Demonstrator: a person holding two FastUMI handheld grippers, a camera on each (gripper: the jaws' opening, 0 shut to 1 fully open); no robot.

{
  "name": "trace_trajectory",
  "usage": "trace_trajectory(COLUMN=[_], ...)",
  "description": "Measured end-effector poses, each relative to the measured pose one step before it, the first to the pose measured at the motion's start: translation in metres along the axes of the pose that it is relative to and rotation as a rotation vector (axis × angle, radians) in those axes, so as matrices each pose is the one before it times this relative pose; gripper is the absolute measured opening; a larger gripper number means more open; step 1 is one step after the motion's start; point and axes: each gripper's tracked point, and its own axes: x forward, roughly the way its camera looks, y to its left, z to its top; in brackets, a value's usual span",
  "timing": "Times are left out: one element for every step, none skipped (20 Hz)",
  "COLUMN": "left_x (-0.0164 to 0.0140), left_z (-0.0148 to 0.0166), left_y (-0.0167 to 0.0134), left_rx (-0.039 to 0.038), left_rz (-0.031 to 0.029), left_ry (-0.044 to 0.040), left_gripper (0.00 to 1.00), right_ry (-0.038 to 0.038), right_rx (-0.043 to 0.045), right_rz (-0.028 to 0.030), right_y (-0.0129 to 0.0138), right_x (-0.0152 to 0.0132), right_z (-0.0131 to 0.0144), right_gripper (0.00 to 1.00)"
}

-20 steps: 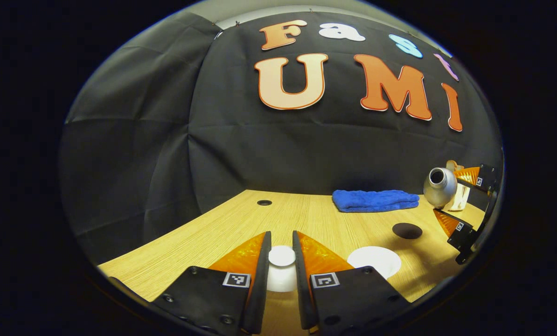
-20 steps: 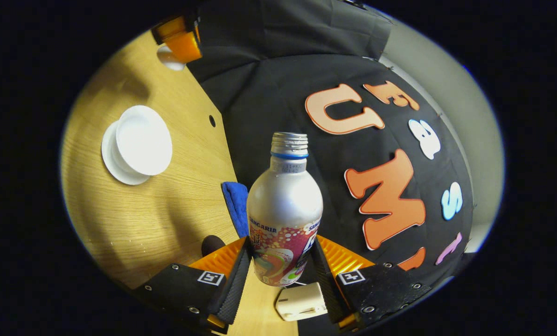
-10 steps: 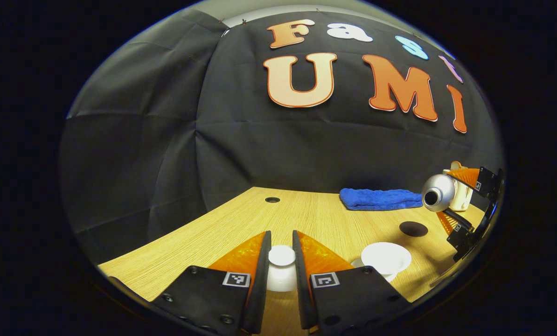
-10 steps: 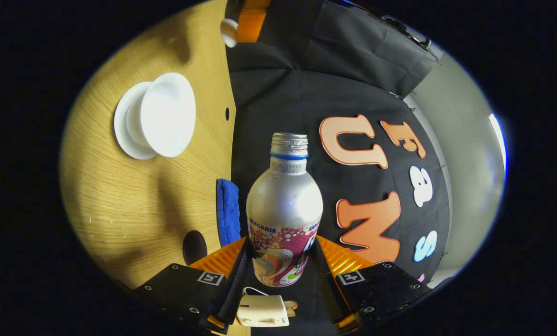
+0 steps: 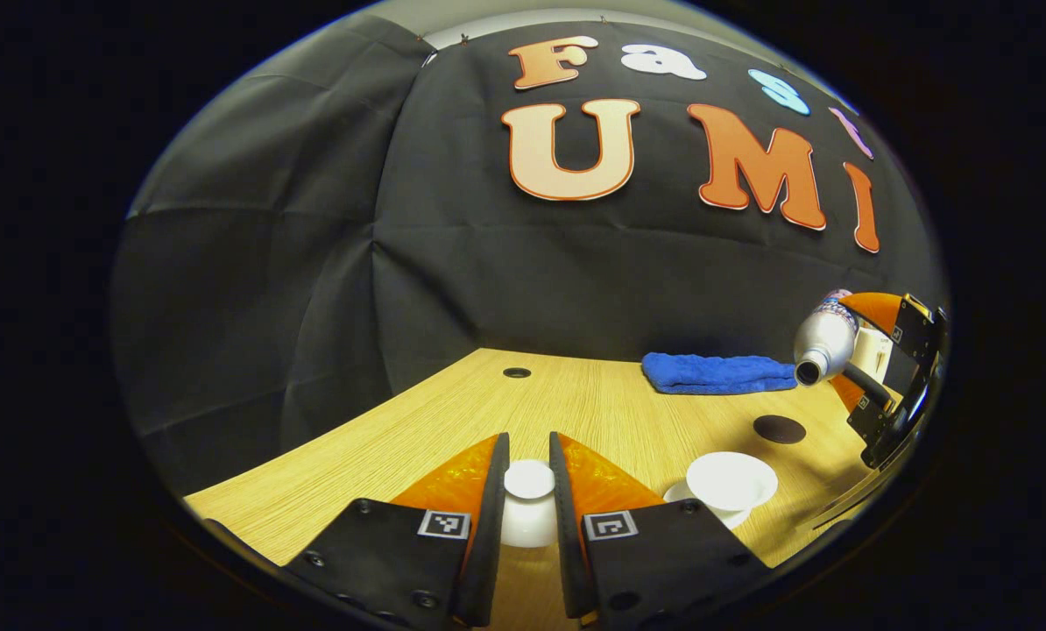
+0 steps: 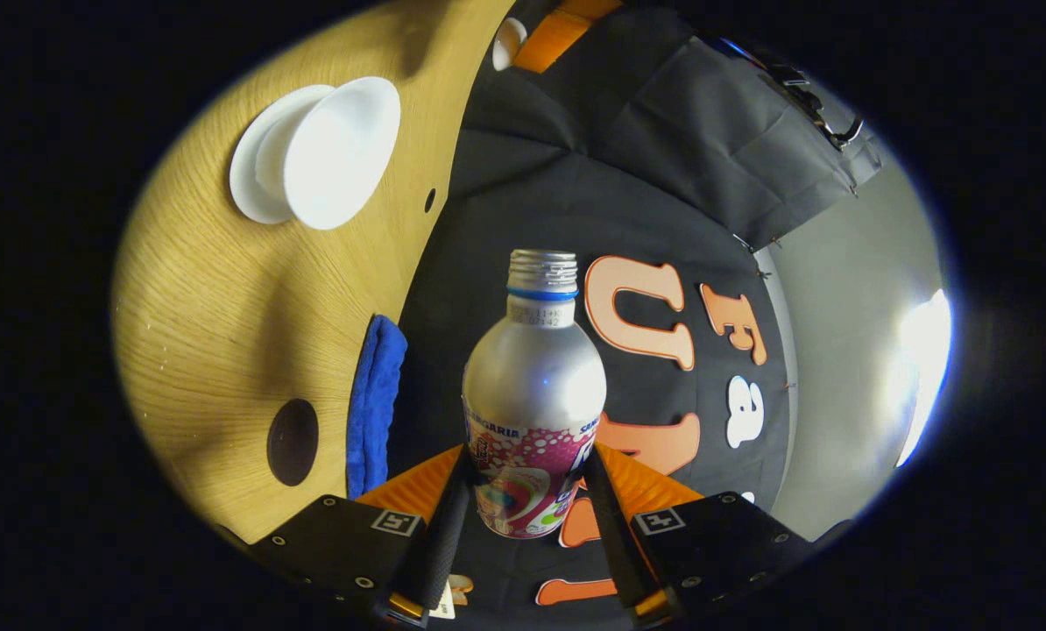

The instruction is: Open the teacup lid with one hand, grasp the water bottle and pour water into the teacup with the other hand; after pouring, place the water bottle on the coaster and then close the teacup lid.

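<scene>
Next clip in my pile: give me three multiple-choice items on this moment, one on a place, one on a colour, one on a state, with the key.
1. Where is the teacup lid?
A. On the teacup
B. Between the left gripper's fingers
C. On the cloth

2. What colour is the folded cloth?
A. Blue
B. Red
C. White

3. How is the bottle held by the right gripper?
A. Upright on the coaster
B. Lying on the table
C. Tipped, mouth toward the teacup

Key: 1 B, the white knob sits between the orange fingers. 2 A, it lies blue at the table's back. 3 C, the left gripper view shows its open mouth angled down above the open teacup and dark coaster.
</scene>
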Motion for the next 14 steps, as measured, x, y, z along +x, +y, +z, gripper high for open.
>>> trace_trajectory(left_x=[-0.00096,-0.00102,-0.00002,-0.00001,-0.00073,-0.00022,-0.00053,-0.00024,-0.00103,0.00011,-0.00002,-0.00051,-0.00079,-0.00070], left_z=[0.00090,0.00138,0.00132,-0.00106,0.00100,-0.00020,0.00057,0.00001,0.00165,-0.00158,-0.00056,0.00016,0.00118,0.00111], left_y=[0.00066,0.00006,0.00075,-0.00070,0.00080,0.00067,-0.00003,0.00057,-0.00063,0.00113,0.00003,-0.00023,-0.00099,0.00036], left_rx=[-0.00131,-0.00024,-0.00008,0.00057,0.00030,0.00007,-0.00065,-0.00136,-0.00173,-0.00072,0.00148,0.00084,-0.00026,-0.00125], left_rz=[0.00236,0.00036,0.00299,-0.00061,0.00090,-0.00014,0.00109,0.00047,-0.00088,0.00068,-0.00108,0.00120,-0.00243,-0.00038], left_ry=[-0.00048,-0.00216,-0.00107,0.00062,-0.00027,0.00030,-0.00169,-0.00057,-0.00096,-0.00196,-0.00041,-0.00256,-0.00159,-0.00319], left_gripper=[0.34,0.33,0.33,0.34,0.34,0.33,0.33,0.33,0.33,0.33,0.34,0.34,0.34,0.33], right_ry=[-0.00739,-0.00674,-0.01105,-0.00798,-0.00656,-0.00544,-0.00192,0.00060,0.00196,0.00087,0.00049,-0.00098,-0.00168,-0.00356], right_rx=[-0.00882,-0.00807,-0.01113,-0.01397,-0.01223,-0.00626,-0.00325,-0.00189,-0.00347,-0.00563,-0.00675,-0.00705,-0.00599,-0.00475], right_rz=[-0.00494,-0.00613,-0.00632,-0.00810,-0.00747,-0.00152,-0.00365,-0.00499,-0.00427,-0.00989,-0.00807,-0.00788,-0.00791,-0.00842], right_y=[-0.00171,-0.00221,-0.00174,-0.00152,-0.00121,-0.00016,-0.00119,0.00000,-0.00102,-0.00195,-0.00091,0.00003,-0.00087,-0.00080], right_x=[0.00113,0.00178,0.00135,0.00085,0.00076,0.00016,0.00007,-0.00080,0.00086,0.00130,0.00016,-0.00267,-0.00101,0.00119], right_z=[0.00048,0.00039,0.00197,0.00286,0.00283,0.00237,0.00011,-0.00145,-0.00058,-0.00039,0.00050,0.00236,0.00151,-0.00106], right_gripper=[0.74,0.73,0.74,0.74,0.73,0.73,0.73,0.73,0.73,0.74,0.74,0.73,0.73,0.73])
